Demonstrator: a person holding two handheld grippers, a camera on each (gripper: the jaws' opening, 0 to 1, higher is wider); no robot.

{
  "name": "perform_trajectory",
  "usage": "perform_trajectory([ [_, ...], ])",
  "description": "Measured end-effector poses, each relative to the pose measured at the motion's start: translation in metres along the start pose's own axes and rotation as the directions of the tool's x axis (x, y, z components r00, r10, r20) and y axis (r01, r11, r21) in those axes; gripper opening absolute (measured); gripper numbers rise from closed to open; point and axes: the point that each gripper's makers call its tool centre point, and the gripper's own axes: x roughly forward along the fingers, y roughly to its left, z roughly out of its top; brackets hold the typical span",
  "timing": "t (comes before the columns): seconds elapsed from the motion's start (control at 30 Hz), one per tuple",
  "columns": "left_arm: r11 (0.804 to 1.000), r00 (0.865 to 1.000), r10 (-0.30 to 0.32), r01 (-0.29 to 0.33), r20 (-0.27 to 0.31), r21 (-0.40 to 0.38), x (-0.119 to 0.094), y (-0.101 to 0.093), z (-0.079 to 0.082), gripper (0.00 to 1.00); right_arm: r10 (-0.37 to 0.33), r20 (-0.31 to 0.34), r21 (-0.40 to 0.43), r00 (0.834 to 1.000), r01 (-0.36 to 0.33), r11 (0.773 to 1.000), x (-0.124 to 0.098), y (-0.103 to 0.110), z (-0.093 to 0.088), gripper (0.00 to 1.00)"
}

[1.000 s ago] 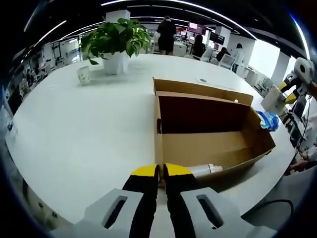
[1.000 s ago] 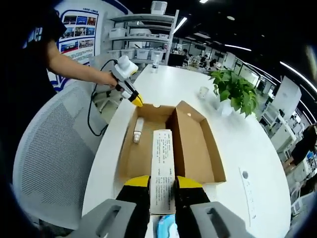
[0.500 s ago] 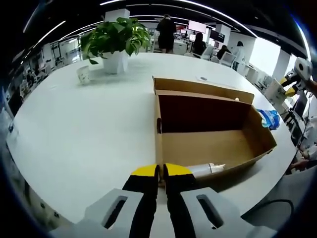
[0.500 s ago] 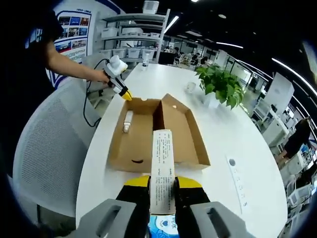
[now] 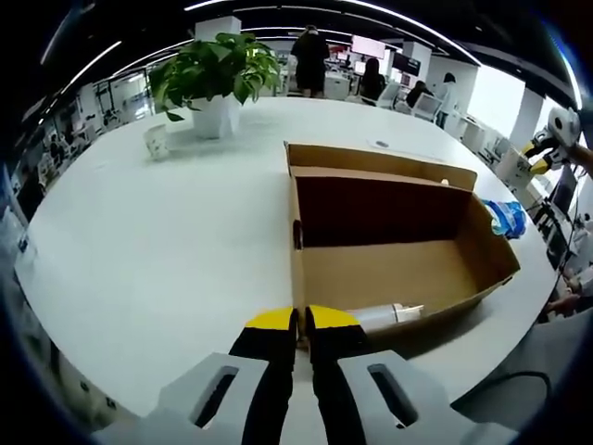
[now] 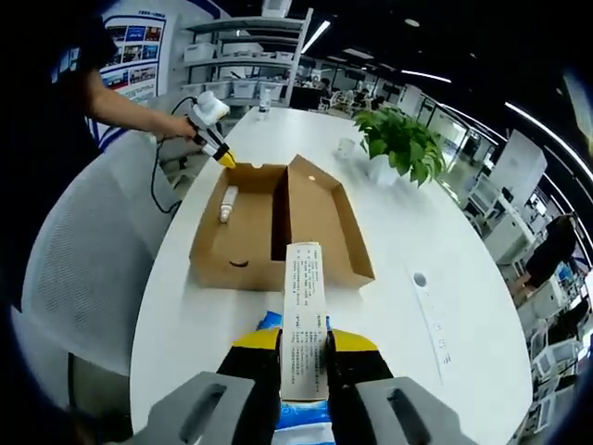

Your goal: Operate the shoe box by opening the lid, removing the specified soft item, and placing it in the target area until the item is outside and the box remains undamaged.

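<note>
Open office, white table (image 6: 445,241) | shoe box (image 6: 269,232) lid open, white tube (image 6: 225,201) inside | right gripper (image 6: 303,345) clamped on soft pack (image 6: 304,329), long axis along jaws, outside box, nearer arm | left gripper (image 5: 301,324) closed at box's near wall.

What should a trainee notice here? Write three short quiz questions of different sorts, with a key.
1. True or false: the brown cardboard shoe box stands open.
2. What lies inside it? A) a white tube B) a green potted plant C) a blue-and-white packet
3. Fill in: the right gripper is shut on a white printed ____.
Key: 1 true; 2 A; 3 strip, that is, the white printed strip.
</note>
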Motion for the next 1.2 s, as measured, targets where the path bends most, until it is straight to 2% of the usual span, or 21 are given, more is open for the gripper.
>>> perform_trajectory([
  [0.57, 1.000, 1.000, 0.003, -0.003, -0.011, 0.019, 0.001, 0.001, 0.001, 0.02, -0.015, -0.049, 0.017, 0.999, 0.015, 1.000, -0.012, -0.020, -0.046, 0.14],
  [0.8, 1.000, 1.000, 0.006, -0.005, -0.016, 0.025, 0.001, 0.001, 0.002, 0.02, -0.028, -0.071, 0.029, 0.997, 0.030, 0.999, -0.016, -0.035, -0.068, 0.14],
  [1.2, 0.999, 1.000, 0.004, -0.003, -0.023, 0.037, 0.001, 0.002, 0.002, 0.02, -0.022, -0.120, 0.027, 0.992, 0.025, 0.999, -0.014, -0.052, -0.104, 0.14],
])
